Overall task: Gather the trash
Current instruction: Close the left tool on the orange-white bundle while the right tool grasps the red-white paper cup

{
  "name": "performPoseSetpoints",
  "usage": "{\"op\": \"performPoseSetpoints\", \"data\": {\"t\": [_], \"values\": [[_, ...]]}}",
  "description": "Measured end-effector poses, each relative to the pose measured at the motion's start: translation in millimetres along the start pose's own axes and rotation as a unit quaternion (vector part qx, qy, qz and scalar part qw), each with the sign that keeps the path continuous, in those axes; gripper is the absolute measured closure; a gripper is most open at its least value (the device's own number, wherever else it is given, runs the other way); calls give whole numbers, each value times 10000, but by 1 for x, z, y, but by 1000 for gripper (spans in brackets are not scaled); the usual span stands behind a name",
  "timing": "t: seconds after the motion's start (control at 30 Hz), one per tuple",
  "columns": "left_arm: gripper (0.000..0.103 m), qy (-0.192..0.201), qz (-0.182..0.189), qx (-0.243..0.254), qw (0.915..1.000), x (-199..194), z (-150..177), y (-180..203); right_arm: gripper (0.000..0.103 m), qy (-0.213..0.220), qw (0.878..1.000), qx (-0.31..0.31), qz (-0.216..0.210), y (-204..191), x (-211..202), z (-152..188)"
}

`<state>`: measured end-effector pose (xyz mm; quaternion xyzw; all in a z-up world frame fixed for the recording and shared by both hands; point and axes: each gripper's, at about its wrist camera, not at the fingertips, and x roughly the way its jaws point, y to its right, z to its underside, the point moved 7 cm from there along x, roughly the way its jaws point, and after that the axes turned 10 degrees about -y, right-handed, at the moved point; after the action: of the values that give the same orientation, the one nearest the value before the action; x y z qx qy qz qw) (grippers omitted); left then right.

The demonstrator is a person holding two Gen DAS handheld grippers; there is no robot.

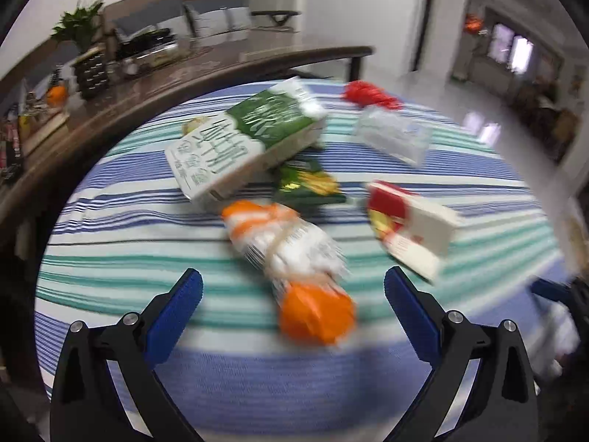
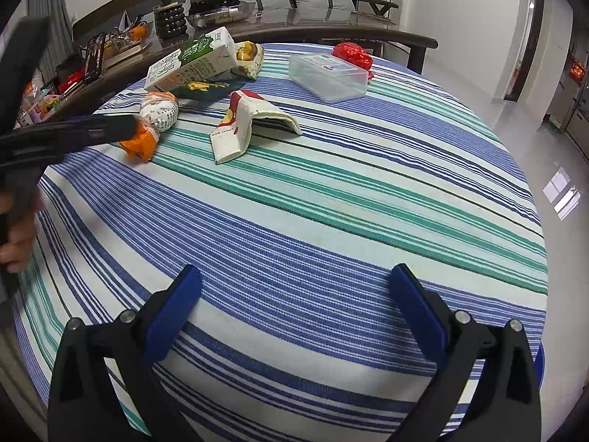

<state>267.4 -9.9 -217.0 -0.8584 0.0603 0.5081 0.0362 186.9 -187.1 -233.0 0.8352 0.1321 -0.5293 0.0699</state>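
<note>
Trash lies on the striped tablecloth. An orange and white wrapper lies just ahead of my open left gripper, between its fingertips but not held. Beyond are a green and white milk carton, a dark green snack bag, a red and white flattened carton, a clear plastic box and a red crumpled bag. My right gripper is open and empty over bare cloth. It sees the wrapper, milk carton, flattened carton, clear box and left gripper.
A dark wooden table stands behind with a potted plant, an orange and clutter. A yellow snack packet lies behind the milk carton. The floor drops away to the right of the cloth.
</note>
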Motion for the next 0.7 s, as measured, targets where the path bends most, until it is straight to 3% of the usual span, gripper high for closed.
{"op": "performPoseSetpoints", "data": {"t": [0.1,0.23,0.3,0.33,0.5,0.6,0.7], "values": [[8,-206,-135,-317,9992,16,-3,-12,5,-2,10000,8,-4,0,0,0],[50,-79,226,-230,9994,10,0,-15,5,-1,10000,8,-5,0,0,1],[53,-94,349,-25,9993,6,7,-14,5,-3,10000,9,-6,0,0,0],[60,-114,408,53,9991,3,12,-14,5,-2,10000,10,-14,0,0,0],[61,-326,1390,684,9874,-25,51,12,5,-151,9989,-156,-416,4,5,-19],[60,-322,1298,1136,9845,-29,65,25,5,-45,9974,-77,-717,8,9,-54],[57,-279,1352,1125,9840,-29,67,26,6,-6,9950,-352,-937,-3,17,-93]]}}
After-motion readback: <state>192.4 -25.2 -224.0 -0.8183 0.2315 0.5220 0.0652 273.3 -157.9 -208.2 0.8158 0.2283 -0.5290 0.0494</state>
